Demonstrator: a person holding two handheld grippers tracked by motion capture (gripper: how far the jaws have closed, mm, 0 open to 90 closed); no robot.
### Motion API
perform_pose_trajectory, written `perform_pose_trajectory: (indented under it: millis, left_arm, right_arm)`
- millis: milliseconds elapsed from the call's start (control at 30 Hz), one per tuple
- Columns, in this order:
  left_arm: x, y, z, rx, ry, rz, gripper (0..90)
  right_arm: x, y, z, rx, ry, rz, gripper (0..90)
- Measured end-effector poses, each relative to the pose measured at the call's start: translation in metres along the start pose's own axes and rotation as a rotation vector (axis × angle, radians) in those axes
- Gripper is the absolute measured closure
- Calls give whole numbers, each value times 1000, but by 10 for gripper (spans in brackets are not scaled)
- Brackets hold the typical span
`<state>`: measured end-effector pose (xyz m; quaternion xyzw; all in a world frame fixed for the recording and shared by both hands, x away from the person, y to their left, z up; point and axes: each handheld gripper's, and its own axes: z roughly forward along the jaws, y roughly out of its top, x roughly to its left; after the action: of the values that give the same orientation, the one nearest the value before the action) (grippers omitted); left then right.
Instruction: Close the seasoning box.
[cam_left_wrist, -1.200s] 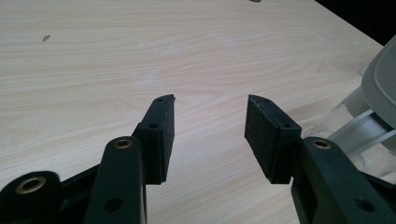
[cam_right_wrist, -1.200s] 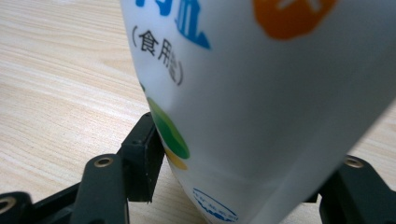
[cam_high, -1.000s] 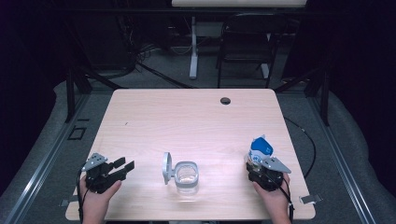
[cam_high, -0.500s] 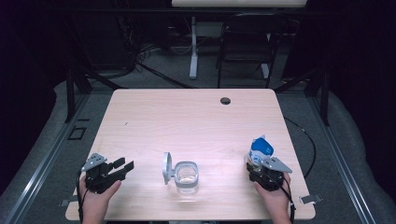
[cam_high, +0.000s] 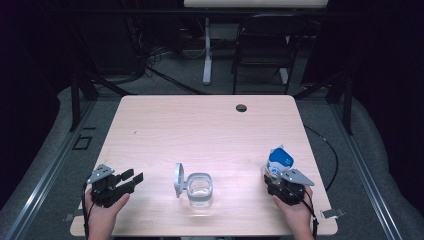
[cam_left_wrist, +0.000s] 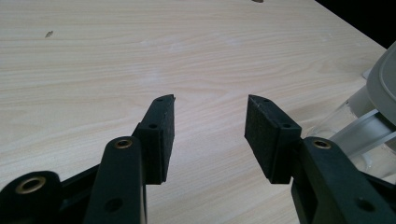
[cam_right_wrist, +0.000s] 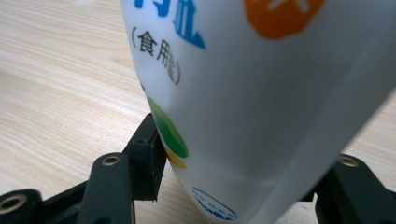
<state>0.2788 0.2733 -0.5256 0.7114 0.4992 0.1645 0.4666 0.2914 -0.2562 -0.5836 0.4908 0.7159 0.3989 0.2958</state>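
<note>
Nothing moved, right gripper (cam_high: 278, 176) jaws clamping glossy white pouch (cam_high: 280, 159), left gripper (cam_high: 131, 178) jaws apart near clear square jar (cam_high: 200, 189)

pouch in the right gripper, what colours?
The pouch is white with blue lettering plus orange, green and yellow patches; the right gripper view shows it best.

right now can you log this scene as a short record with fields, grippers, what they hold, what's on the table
left gripper: open, holding nothing, resting near the table's left front edge
right gripper: fingers shut on the white and blue pouch, held upright
clear container: at front centre of the table, hinged lid open and standing up at its left side
table: light wood, round cable hole near the far edge
</note>
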Motion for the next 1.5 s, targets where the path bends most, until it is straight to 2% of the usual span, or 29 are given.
perform_pose_trajectory:
  millis: [367, 433, 900, 1500]
  left_arm:
    - [-1, 0, 0, 4, 2, 3, 530]
    - [-1, 0, 0, 5, 1, 3, 530]
    - [-1, 1, -1, 1, 1, 4, 530]
    - [-1, 1, -1, -2, 6, 6, 524]
  right_arm:
    - [1, 2, -1, 16, 15, -17, 422]
    - [2, 2, 0, 7, 24, -8, 422]
    - [10, 12, -8, -22, 68, -38, 423]
    - [35, 25, -18, -14, 140, -177, 424]
